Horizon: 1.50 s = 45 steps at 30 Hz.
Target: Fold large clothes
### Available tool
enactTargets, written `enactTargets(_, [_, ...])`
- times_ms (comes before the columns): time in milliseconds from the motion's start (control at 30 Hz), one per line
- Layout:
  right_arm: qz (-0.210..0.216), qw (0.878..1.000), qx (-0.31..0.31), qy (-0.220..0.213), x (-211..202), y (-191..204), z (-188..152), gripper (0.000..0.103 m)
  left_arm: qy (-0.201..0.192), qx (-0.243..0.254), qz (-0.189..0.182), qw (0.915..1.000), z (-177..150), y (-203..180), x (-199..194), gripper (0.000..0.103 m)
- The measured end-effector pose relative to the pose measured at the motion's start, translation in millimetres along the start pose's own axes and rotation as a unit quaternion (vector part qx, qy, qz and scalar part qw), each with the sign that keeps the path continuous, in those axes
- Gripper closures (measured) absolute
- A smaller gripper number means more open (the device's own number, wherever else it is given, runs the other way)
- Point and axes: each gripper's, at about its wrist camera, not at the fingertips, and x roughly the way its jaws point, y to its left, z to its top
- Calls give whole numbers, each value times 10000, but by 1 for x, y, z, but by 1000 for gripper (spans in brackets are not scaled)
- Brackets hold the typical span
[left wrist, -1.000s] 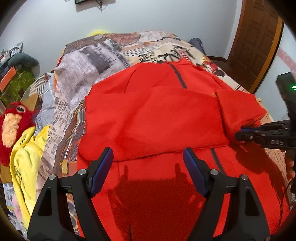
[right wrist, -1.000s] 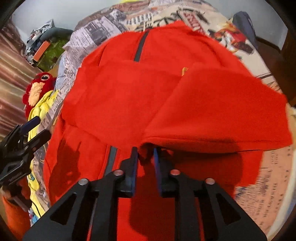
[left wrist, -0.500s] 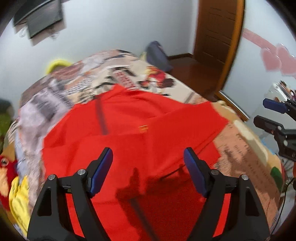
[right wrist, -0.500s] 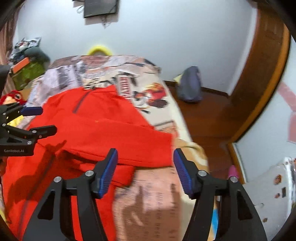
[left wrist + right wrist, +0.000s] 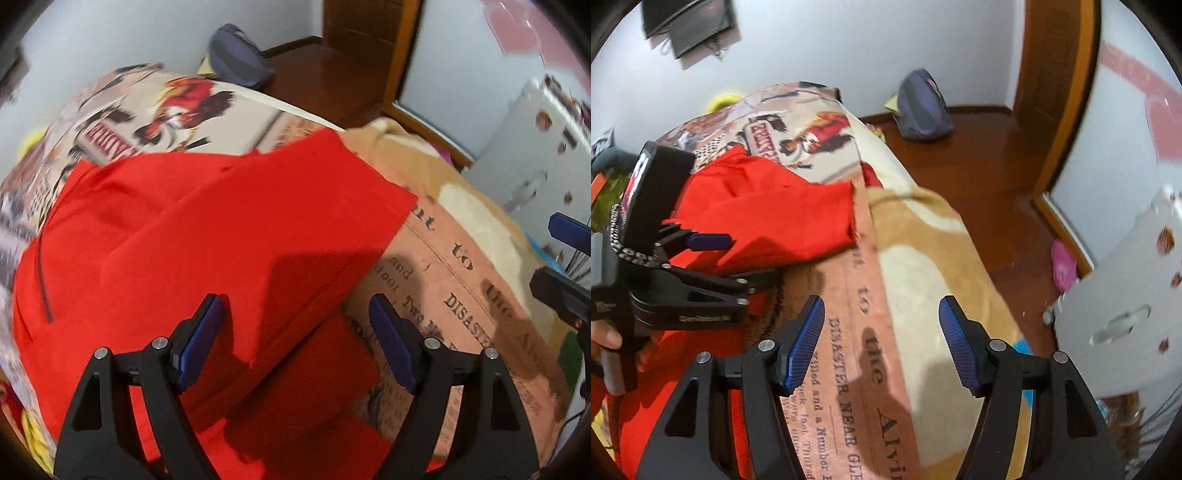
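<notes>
A large red garment (image 5: pixel 207 236) lies spread on the bed, with a sleeve folded across its body; it also shows in the right wrist view (image 5: pixel 768 218). My left gripper (image 5: pixel 295 332) is open and empty, hovering just above the garment's right edge. It shows from the side in the right wrist view (image 5: pixel 713 258). My right gripper (image 5: pixel 881 339) is open and empty, above the bedspread to the right of the garment. Its fingertips (image 5: pixel 565 230) show at the right edge of the left wrist view.
The bed carries a newspaper-print bedspread (image 5: pixel 461 295) (image 5: pixel 849 354). A dark bag (image 5: pixel 923 107) lies on the wooden floor by the wall. A white cabinet (image 5: pixel 1137 295) stands at the right. A pink item (image 5: pixel 1063 266) lies on the floor. A wooden door (image 5: pixel 1056 74) is behind.
My right gripper let go of the red sleeve, opened, and swung right, off the garment. My left gripper moved right across the garment toward its right edge, still open.
</notes>
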Motion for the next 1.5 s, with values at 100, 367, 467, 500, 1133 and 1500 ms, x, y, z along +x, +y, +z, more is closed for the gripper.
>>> enactTargets(100, [94,9997,172,137,9,-4,-7,42,-279,259,347,9987,4,-10,8,33])
enactTargets(367, [135,9996,122,236,12,1,-8,42,-1004,-75,264,9946,6,13,-21,97])
enactTargets(467, [151,9997,31,196,12,7,-4,42,-1516,-366,343,9872,1,40,-62,98])
enactTargets(500, [173,9997,-4,180,10,11,-2,42,-1594,-422,366,9856,1,47,-71,98])
enactTargets(1133, [463,9848,-1390,937,83,150,22,42,-1796,-2552,1353,9404,-176,282,-167,101])
enactTargets(1500, [360,9855,-1421,856,90,151,11,42,-916,-3187,-364,9427,-183,312,-81,71])
